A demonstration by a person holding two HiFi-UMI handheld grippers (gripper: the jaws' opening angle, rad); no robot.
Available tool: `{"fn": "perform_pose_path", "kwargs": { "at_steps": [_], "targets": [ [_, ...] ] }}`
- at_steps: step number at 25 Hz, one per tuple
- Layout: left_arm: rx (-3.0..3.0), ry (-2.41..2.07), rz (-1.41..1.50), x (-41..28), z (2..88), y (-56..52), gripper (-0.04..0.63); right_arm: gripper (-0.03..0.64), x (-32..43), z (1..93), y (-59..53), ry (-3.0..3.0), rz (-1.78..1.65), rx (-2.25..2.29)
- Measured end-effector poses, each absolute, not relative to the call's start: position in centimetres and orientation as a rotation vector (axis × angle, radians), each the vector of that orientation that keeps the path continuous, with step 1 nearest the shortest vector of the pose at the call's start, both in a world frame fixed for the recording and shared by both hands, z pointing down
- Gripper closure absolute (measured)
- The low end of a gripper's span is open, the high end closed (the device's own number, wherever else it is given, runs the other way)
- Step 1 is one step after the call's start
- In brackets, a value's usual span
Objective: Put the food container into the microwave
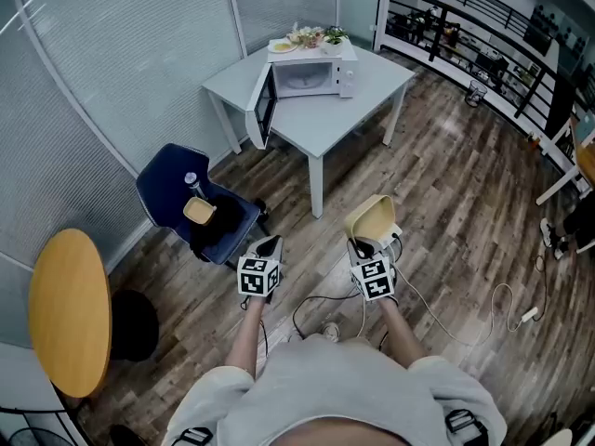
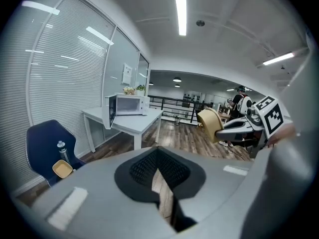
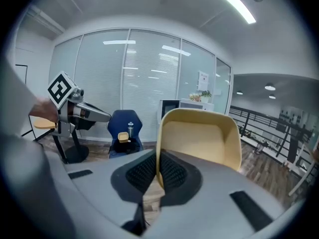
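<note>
My right gripper [image 1: 363,245] [image 3: 158,176] is shut on the side rim of a pale yellow food container [image 1: 372,216] [image 3: 199,138], which stands tilted on edge above the wooden floor with its hollow facing me. To its left my left gripper [image 1: 270,246] [image 2: 158,173] is shut, holding nothing. Far ahead, the white microwave [image 1: 307,77] [image 2: 127,105] sits on a white table [image 1: 363,110], its door [image 1: 263,105] swung open to the left. In the left gripper view the container [image 2: 210,122] shows at the right.
A blue chair [image 1: 172,189] at left carries a second small yellow container [image 1: 199,211] and a bottle [image 1: 192,182]. A round wooden table [image 1: 65,309] stands at far left. Cables [image 1: 502,300] trail over the floor at right. Plates of food [image 1: 302,37] sit on the microwave.
</note>
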State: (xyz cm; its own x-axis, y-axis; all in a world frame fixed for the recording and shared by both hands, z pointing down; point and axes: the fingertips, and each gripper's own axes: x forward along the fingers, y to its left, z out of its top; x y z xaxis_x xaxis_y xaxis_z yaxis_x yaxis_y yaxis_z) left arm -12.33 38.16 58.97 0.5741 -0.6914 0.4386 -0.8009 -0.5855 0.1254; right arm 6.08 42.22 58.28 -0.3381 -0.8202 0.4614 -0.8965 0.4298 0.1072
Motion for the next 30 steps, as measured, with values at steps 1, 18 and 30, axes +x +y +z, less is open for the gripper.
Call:
{"fn": "perform_pose_path", "kwargs": {
  "at_steps": [1,18,30],
  "targets": [
    [2.497,-1.224,0.498,-12.1,59.0,38.2,0.584,0.598,6.2,58.1,42.2,-2.246,0.226,1.449],
    [2.450,-1.243,0.529,-9.1,60.9,39.8,0.584,0.600,8.6,59.9,42.7,-2.280,0.252,1.376],
    [2.450,-1.246,0.527,-8.4,61.4,36.0,0.584,0.598,9.0,60.8,39.0,-2.279,0.255,1.358]
  ]
}}
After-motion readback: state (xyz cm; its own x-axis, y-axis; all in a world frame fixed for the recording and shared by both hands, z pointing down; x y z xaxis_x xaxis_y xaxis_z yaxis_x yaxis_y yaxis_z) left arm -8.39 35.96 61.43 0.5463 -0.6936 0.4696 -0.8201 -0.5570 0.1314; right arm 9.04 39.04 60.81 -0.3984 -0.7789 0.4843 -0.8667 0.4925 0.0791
